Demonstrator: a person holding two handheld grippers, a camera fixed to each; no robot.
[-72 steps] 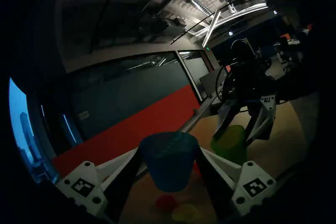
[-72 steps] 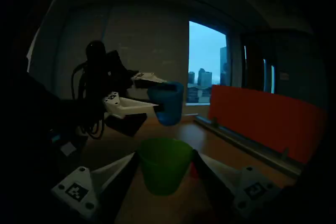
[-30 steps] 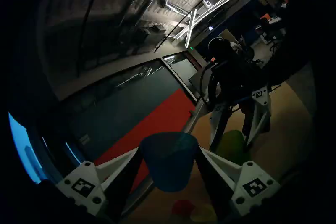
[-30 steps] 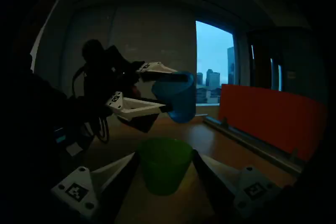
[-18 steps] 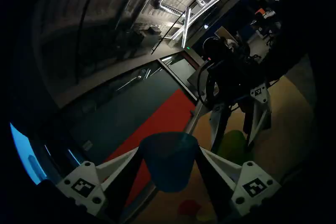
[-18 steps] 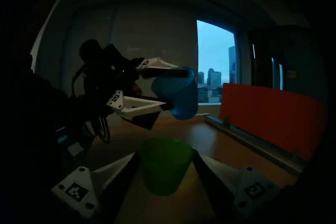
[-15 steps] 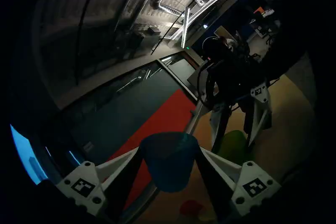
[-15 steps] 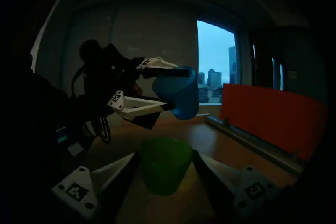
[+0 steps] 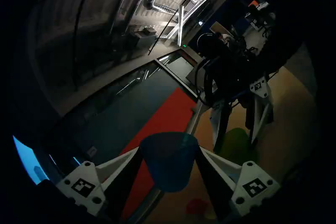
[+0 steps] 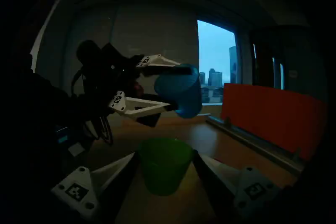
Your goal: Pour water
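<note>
My left gripper [image 9: 169, 163] is shut on a blue cup [image 9: 169, 165], held in the air and tipped over to one side. In the right gripper view that blue cup [image 10: 179, 90] hangs tilted above and just behind the green cup [image 10: 164, 165], with the left gripper [image 10: 174, 88] clamped on it. My right gripper [image 10: 164, 167] is shut on the green cup, upright over the wooden table [image 10: 218, 148]. In the left gripper view the green cup [image 9: 237, 143] sits lower right between the right gripper's white fingers [image 9: 261, 110]. No water is visible.
A red panel [image 10: 273, 117] with a rail runs along the table's far side. A window [image 10: 214, 68] shows city buildings. Small red and yellow things [image 9: 197, 206] lie on the table below the blue cup. The room is dim; ceiling lights [image 9: 180, 14] glow.
The left gripper has tipped the blue cup further and carried it closer, up over the green cup. The right gripper and green cup have stayed still.
</note>
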